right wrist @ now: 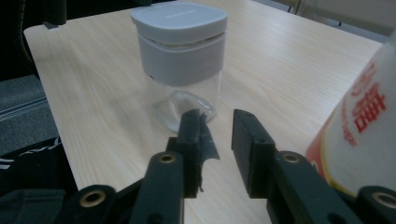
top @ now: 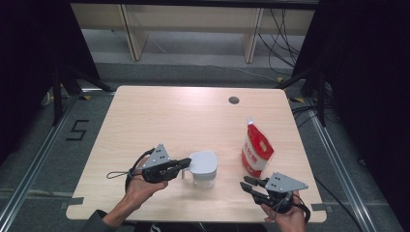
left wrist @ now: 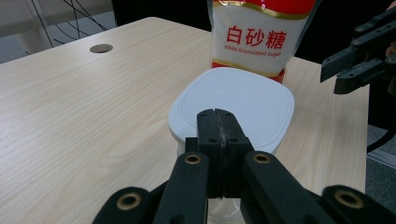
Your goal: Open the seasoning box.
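The lidded jar [top: 203, 168] is sitting unopened on the worktop [top: 159, 116] beside the sealed sugar bag [top: 256, 149]. The left gripper [top: 182, 164], fingers pressed together, is probably touching its lid; the right gripper [top: 247, 183] is waiting spread.

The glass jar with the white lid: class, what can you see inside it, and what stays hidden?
Through the clear wall of the jar the lower part looks empty, showing just the glass bottom. The white lid and its deep grey collar cover the upper part, so anything up there cannot be seen.
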`<state>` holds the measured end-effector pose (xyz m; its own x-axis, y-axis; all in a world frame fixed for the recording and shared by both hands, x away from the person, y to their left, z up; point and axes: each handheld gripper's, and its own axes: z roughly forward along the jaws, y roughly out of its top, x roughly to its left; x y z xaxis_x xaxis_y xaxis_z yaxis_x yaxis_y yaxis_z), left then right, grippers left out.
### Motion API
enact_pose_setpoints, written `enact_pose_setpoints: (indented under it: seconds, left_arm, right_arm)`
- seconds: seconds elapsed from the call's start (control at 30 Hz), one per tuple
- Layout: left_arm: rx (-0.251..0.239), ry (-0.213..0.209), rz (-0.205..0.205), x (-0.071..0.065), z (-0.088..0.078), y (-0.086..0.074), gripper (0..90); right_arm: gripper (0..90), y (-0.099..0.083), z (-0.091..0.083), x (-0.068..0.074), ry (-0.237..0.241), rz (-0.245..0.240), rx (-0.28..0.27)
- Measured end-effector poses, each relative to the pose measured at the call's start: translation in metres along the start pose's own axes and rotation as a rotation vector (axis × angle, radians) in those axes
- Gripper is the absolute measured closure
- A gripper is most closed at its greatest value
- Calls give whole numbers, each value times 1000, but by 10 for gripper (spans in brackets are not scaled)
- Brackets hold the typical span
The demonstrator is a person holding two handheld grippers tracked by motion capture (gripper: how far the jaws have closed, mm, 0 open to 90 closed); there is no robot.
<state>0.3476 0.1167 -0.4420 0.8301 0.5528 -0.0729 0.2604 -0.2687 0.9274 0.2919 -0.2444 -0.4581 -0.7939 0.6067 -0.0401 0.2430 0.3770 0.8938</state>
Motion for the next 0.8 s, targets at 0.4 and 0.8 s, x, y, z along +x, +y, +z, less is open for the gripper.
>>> enact_pose_setpoints:
  seconds: [0.4,0.8]
  left_arm:
    - [2,8,-5,0,-2,-2,893]
    - [-3,1,-19,2,-3,-3,892]
  right_arm:
    - [810,19,24,2,27,-50,-32]
    - [868,35,45,6,39,-51,-42]
